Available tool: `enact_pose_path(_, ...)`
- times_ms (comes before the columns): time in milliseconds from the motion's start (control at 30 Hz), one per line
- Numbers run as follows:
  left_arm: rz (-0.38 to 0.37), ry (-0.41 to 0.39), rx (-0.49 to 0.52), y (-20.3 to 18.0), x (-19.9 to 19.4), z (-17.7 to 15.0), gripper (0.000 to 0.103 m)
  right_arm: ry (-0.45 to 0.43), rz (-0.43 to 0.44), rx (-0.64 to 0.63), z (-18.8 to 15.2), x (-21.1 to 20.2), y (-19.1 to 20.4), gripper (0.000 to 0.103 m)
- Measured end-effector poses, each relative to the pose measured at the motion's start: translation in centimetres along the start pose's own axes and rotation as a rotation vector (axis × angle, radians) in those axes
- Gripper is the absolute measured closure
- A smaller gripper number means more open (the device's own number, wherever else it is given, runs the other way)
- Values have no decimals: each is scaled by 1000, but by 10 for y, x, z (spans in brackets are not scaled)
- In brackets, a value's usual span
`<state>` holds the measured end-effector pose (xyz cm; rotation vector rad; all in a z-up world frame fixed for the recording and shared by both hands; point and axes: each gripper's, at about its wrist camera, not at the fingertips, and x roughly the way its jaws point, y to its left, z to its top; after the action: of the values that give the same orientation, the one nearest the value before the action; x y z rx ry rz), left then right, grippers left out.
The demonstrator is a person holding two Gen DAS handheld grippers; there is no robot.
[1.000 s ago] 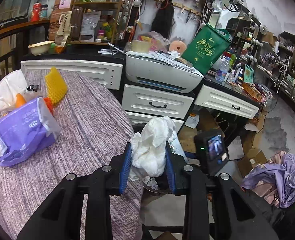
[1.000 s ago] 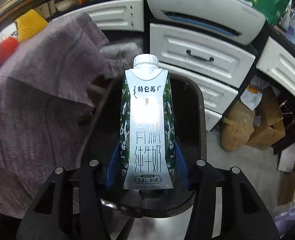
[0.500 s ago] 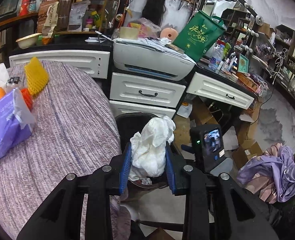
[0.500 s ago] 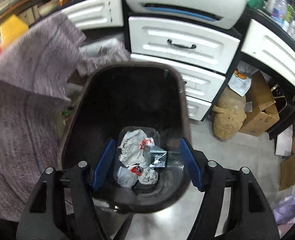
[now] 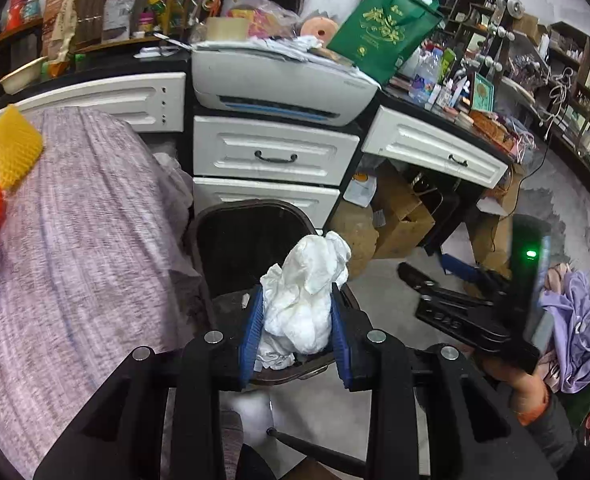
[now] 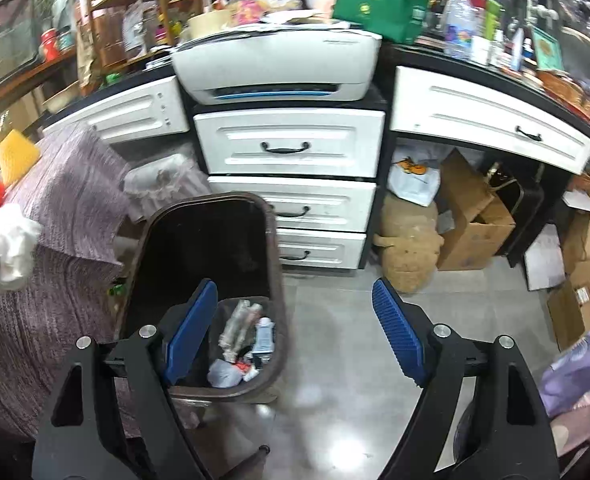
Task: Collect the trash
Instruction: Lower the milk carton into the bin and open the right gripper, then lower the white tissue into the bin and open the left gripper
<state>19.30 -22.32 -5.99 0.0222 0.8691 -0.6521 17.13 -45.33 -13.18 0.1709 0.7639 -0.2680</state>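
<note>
Carton now gone from the right gripper (image 6: 295, 320), jaws opening empty beside the trash bin (image 6: 203, 208), while left gripper (image 5: 297, 330) clamps crumpled tissue (image 5: 307, 292) over the bin, drop next.

White drawer unit (image 6: 291, 148), black countertop (image 5: 95, 74), grey tiled floor (image 6: 335, 360), cluttered wooden shelves (image 5: 107, 4)

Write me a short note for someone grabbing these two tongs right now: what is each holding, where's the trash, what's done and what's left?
Left tongs: shut on a crumpled white tissue wad, above the brown bin.
Right tongs: nothing between them, jaws opening, beside the bin.
Done: some trash lies in the bin's bottom.
Left: drop the wad in, then check the table with the grey cloth, where yellow, orange and purple items lie at its far edge.
</note>
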Motion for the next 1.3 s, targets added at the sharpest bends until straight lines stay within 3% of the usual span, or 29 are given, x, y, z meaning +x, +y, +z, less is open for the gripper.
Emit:
enact_pose_path(300,9,86,25,-15,45,4,72,12,-42,63,-13,-8,-36,24)
enact_pose_path(700,56,159,33,-21,90,7,69,16,-45,82,-15,-9,-43,24)
enact_pose_path(800,78,163,53,-25,95,6,53,17,-44,90,-15,-9,-45,24)
enact_pose_path(867,84,152,69,-27,95,6,33,15,-44,94,-15,-10,-46,23)
enact_pose_path(933,86,143,76,-28,94,5,24,17,-44,97,-15,-10,-47,22)
enact_pose_path(1300,54,92,75,-27,54,3,14,12,-11,92,-12,-15,-38,21)
